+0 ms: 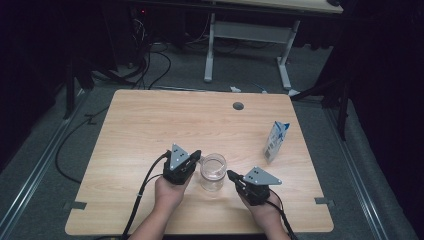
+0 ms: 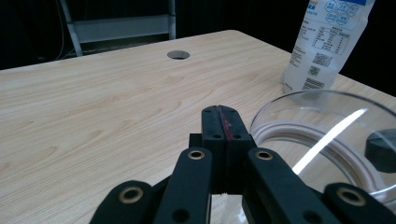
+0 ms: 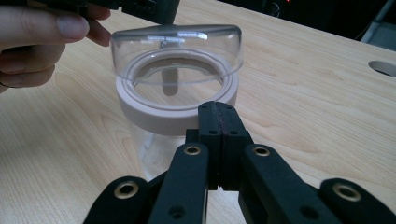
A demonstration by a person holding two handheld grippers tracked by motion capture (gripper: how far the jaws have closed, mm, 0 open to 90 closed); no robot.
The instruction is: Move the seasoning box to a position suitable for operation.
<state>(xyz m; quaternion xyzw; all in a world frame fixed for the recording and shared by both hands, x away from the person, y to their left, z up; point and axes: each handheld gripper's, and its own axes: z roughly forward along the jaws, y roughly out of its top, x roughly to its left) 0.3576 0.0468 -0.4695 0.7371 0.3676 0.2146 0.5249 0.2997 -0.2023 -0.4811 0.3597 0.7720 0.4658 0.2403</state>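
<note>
Closed black jaws of right gripper (image 3: pixel 219 109) and left gripper (image 2: pixel 223 114) flank clear jar (image 1: pixel 213 172) near table's (image 1: pixel 150 120) front edge, neither apparently touching; carton (image 1: pixel 276 140) upright beyond, right.

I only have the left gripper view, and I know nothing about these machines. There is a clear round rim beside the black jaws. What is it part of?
Observer: A clear jar with a domed lid, standing upright between the two grippers.
Operator: Is anyone holding it?
Observer: No. The right gripper points at it, jaws closed on nothing.
Operator: And the lid?
Observer: A pale ring circles the jar's neck beneath the clear dome.
</note>
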